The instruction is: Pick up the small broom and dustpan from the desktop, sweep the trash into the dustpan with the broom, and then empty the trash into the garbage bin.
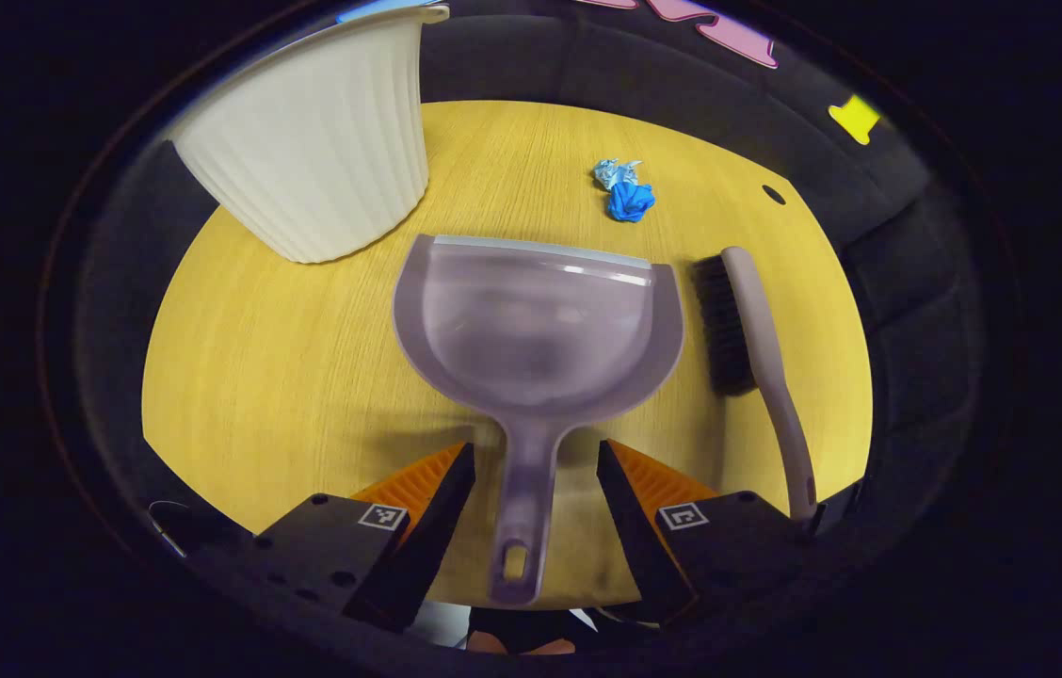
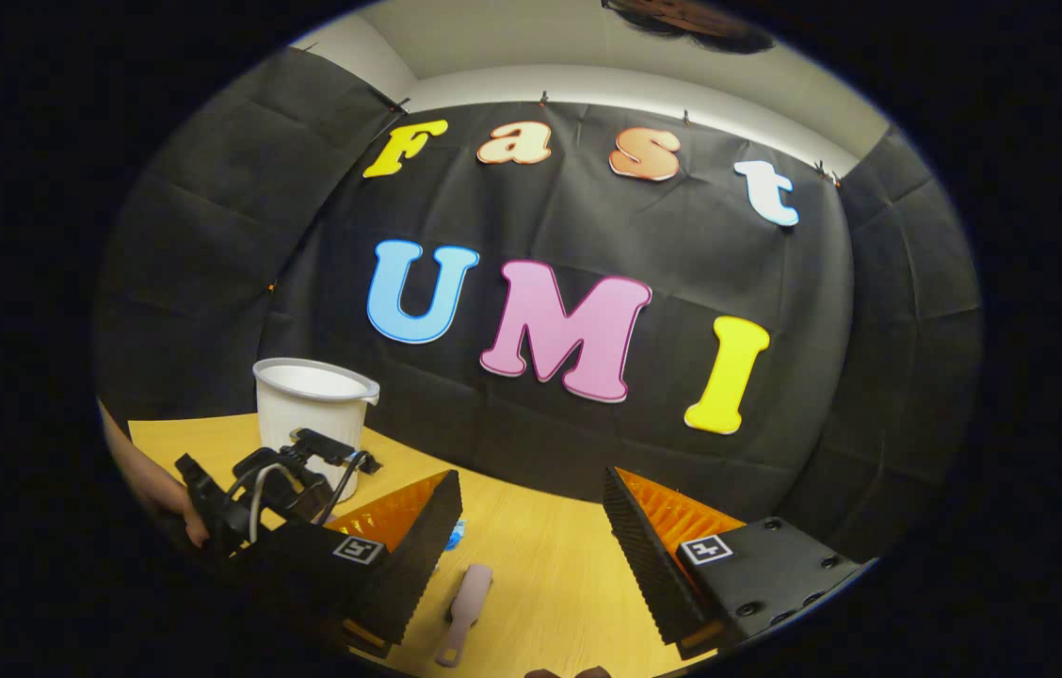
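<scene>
Left tongs [image 1: 531,471] spread wide astride the dustpan [image 1: 536,330] handle on the bench [image 1: 286,377], pickup pending a squeeze, while right tongs [image 2: 531,527] gape above the broom [image 2: 465,603].

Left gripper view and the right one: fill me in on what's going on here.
A person is starting a desk cleanup with two handheld grippers. The left gripper is open, its jaws on either side of the dustpan handle, not yet closed. The broom lies untouched beside the dustpan, and crumpled trash sits beyond them on the table. The garbage bin stands upright nearby. The right gripper is open, held above the table.
</scene>
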Available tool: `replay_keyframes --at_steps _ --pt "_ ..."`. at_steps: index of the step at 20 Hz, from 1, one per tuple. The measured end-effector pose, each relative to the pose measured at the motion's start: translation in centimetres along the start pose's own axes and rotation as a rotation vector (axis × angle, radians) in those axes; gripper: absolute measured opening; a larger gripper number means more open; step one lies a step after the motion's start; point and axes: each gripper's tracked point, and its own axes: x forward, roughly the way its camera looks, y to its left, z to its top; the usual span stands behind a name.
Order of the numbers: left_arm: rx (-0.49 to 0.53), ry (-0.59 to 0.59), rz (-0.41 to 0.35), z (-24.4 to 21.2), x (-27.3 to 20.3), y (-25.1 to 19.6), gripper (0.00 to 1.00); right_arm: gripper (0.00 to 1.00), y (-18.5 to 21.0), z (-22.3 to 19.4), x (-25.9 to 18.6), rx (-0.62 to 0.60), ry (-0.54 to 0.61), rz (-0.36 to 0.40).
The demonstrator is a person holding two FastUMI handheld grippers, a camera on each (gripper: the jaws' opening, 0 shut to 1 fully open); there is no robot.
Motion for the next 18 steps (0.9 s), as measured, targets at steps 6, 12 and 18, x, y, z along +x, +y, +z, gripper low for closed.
replay_keyframes --at_steps 6,12,18 --pt "-0.016 0.135 0.033 0.3 2.0 0.5 0.80 0.98 0.1 -2.3 -0.4 -0.073 0.114 -0.017" --pt "0.103 0.208 0.046 1.1 2.9 1.2 0.57 0.98 1.0 -3.7 -0.4 0.015 0.236 -0.094" --pt "0.218 0.194 -0.049 1.6 3.0 2.1 0.30 0.98 4.9 -8.6 1.0 0.163 0.501 -0.042"
